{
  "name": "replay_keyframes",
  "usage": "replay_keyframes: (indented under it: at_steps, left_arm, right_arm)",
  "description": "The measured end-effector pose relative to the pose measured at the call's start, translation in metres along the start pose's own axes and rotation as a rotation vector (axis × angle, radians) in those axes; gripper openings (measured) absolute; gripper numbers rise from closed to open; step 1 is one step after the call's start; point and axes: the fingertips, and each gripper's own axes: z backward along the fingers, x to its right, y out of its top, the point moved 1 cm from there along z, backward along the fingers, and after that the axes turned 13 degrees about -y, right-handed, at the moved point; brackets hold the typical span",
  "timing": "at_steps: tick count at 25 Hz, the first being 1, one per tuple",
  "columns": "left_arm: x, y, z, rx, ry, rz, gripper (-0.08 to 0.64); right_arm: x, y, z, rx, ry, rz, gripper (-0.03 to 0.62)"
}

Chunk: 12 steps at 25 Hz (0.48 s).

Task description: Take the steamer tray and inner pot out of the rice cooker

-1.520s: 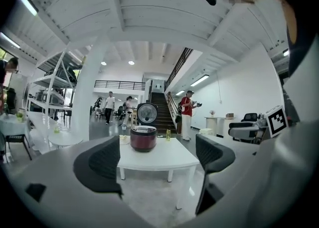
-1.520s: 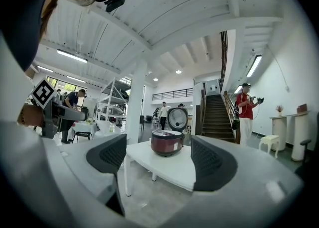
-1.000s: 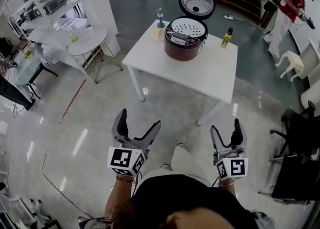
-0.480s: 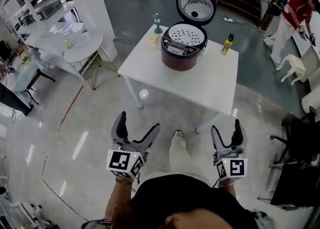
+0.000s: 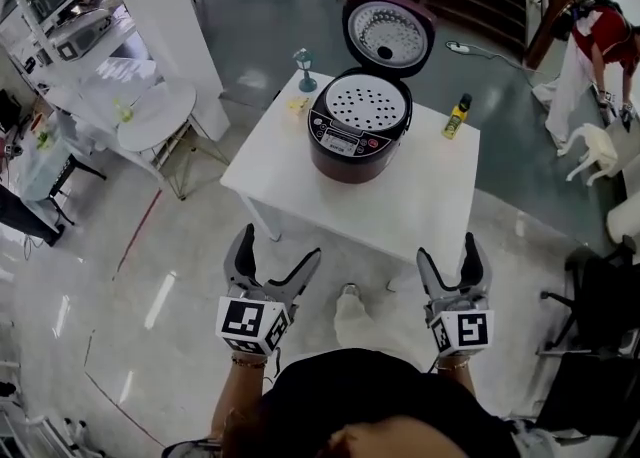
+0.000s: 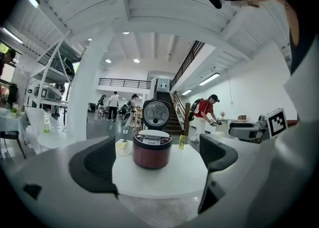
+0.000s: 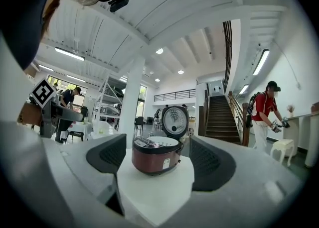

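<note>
Steamer tray [image 5: 368, 104] in cooker [image 5: 338, 154] | far beyond left gripper [image 5: 278, 246], right gripper [image 5: 448, 251] | spread

Fingers [image 7: 108, 156]: spread apart, gripping nothing.
Rice cooker [image 7: 155, 158]: lid raised, on the white counter [image 7: 159, 192] ahead.
Person [image 7: 264, 115]: red top, beside stairs [image 7: 219, 117].

A yellow bottle [image 5: 456, 116] stands near the far right corner of the white table [image 5: 420, 196], a small blue-green thing [image 5: 303, 68] at its far left corner.
</note>
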Motion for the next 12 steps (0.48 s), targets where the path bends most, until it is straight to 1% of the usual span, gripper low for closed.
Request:
replay_keyframes:
  at_steps: [2,6,10,12]
  left_arm:
    - [-0.011,0.005,-0.026,-0.014,0.005,-0.004,0.497]
    - [-0.032,0.011,-0.074,-0.023,0.017,0.021,0.497]
    - [-0.053,0.02,-0.114,0.024,0.019,0.046,0.497]
    - [-0.065,0.021,-0.13,0.034,0.035,0.044,0.497]
  right_arm:
    - [0.009,0.0,-0.027,-0.011,-0.001,-0.009,0.39]
    - [0.023,0.001,-0.076,-0.022,0.023,-0.01,0.39]
    - [0.024,-0.002,-0.125,-0.006,0.076,-0.015,0.39]
    - [0.023,-0.004,-0.147,0.004,0.099,0.0,0.39]
